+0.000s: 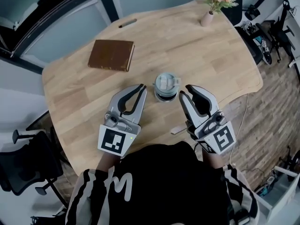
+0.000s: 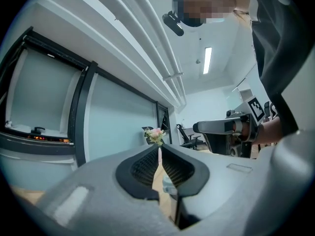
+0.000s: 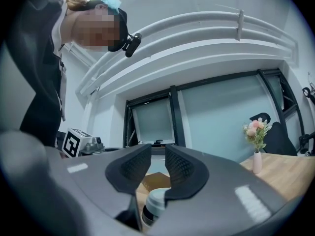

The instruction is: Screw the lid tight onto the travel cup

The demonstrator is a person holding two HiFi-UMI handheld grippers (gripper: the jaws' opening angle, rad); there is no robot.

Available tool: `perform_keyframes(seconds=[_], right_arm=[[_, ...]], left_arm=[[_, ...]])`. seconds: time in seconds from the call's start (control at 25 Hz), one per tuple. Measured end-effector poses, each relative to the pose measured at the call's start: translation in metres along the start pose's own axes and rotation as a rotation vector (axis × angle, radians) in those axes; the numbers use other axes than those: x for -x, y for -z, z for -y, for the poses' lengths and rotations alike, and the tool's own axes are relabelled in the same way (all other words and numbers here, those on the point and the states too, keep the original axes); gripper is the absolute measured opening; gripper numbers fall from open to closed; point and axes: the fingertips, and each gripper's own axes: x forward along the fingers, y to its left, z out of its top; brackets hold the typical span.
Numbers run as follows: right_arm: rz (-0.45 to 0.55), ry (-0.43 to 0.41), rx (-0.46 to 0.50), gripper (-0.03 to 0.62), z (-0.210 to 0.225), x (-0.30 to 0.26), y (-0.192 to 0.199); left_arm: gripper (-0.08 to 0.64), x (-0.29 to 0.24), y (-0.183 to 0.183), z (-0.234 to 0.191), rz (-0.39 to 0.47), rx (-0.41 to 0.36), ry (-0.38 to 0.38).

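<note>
The cup [image 1: 167, 87] is standing upright on the table [image 1: 206, 55] with its lid [image 1: 167, 82] sitting on top, between the two grippers and touching neither. The left gripper [image 1: 141, 89] is pointing in just beside it, its jaws clenched — tips meeting, nothing between them. The right gripper [image 1: 186, 91] is pointing in from the other side, its jaws standing slightly apart and grasping nothing — the cup is showing low beyond the gap. A book [image 1: 111, 55] is lying farther back, and a vase [image 1: 206, 18] is standing near the far edge.
</note>
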Motion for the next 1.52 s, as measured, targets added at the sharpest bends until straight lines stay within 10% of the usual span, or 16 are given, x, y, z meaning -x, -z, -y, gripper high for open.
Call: perform_keyframes(seconds=[0.64, 1.52], right_arm=[[-0.188, -0.267, -0.031, 0.353, 0.018, -0.02, 0.043], [-0.377, -0.493, -0.099, 0.428, 0.009, -0.051, 0.11]], left_arm=[[0.376, -0.007, 0.05, 0.028, -0.094, 0.064, 0.081], [0.429, -0.032, 0.15, 0.051, -0.246, 0.145, 0.141]])
